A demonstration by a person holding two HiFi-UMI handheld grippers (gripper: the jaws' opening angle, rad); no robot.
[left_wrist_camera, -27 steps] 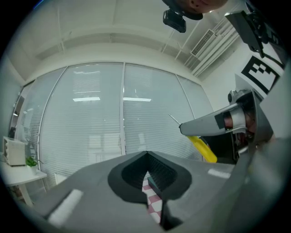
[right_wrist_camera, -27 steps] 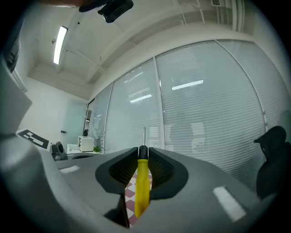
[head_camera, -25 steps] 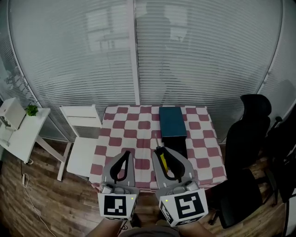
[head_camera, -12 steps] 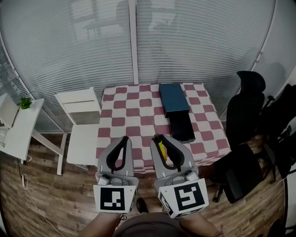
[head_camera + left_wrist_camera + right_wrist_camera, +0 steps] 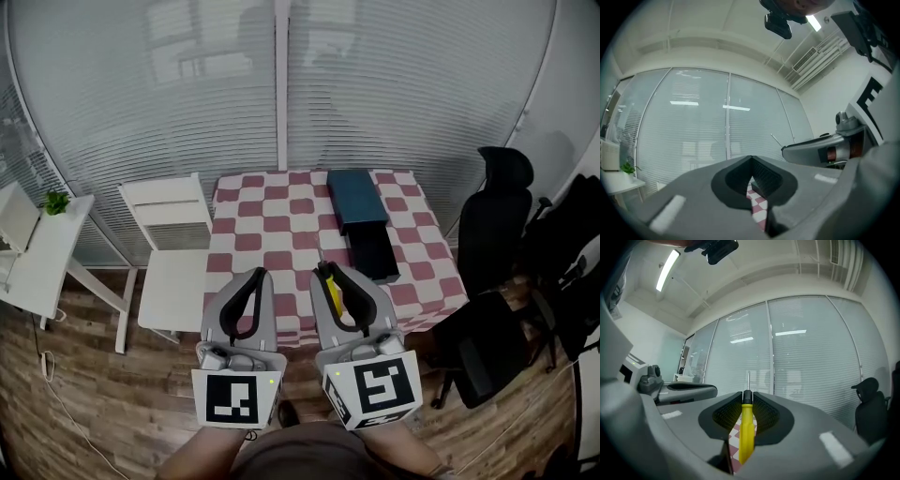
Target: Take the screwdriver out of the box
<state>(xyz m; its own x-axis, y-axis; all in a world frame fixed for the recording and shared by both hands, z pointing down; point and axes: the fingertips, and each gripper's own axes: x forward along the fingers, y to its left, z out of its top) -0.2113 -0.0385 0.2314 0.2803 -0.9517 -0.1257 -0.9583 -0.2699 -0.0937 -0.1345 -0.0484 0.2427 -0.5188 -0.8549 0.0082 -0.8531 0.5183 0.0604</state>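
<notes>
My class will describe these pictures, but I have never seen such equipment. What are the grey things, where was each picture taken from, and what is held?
A person holds two grey hand tools, each ending in tongs. One picture comes from a camera on the person's head, looking down; the other two come from cameras riding on each tool, looking along its tongs. The left tongs are closed and empty. The right tongs grip a yellow screwdriver. Ahead stands a red-and-white checked table, bearing a black box with a blue lid-like piece at its far end.
</notes>
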